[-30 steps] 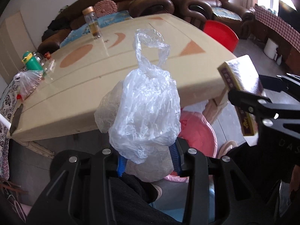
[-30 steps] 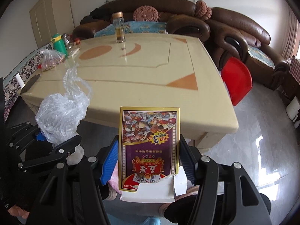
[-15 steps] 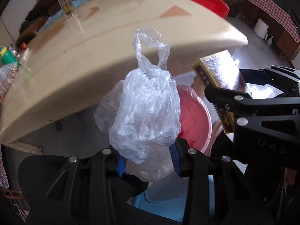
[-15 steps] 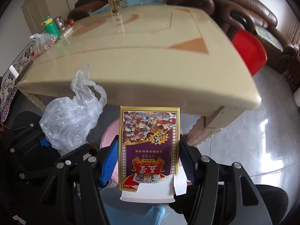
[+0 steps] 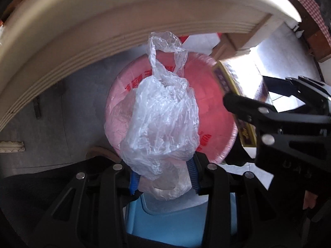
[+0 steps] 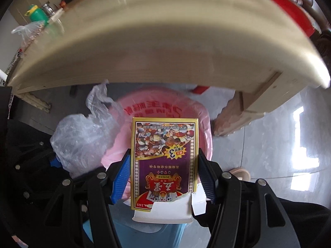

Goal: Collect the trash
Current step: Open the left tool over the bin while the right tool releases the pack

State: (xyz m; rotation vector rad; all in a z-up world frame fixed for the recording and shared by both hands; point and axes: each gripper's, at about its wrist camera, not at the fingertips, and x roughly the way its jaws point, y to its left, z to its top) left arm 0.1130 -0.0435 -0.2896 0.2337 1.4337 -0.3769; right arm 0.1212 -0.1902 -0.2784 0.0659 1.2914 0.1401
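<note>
Left gripper (image 5: 163,175) clamped on crumpled plastic bag (image 5: 161,119); right gripper (image 6: 163,177) clamped on card box (image 6: 163,161). Both held above pink bin (image 5: 115,111) on floor, below tabletop (image 6: 165,47) edge.

Two grippers: the left gripper (image 5: 163,173) at six o'clock in its own view, the right gripper (image 6: 163,177) at six o'clock in its own. One crumpled clear plastic bag (image 5: 161,119) sits at the centre of the left view. One card box (image 6: 163,161) is at six o'clock in the right view. One pink bin (image 5: 206,95) lies centre-right, one blue container (image 5: 165,223) at six o'clock. One table (image 6: 165,41) spans twelve o'clock. At ten o'clock in the right view: one green bottle (image 6: 37,15) and one more plastic bag (image 6: 31,29).
</note>
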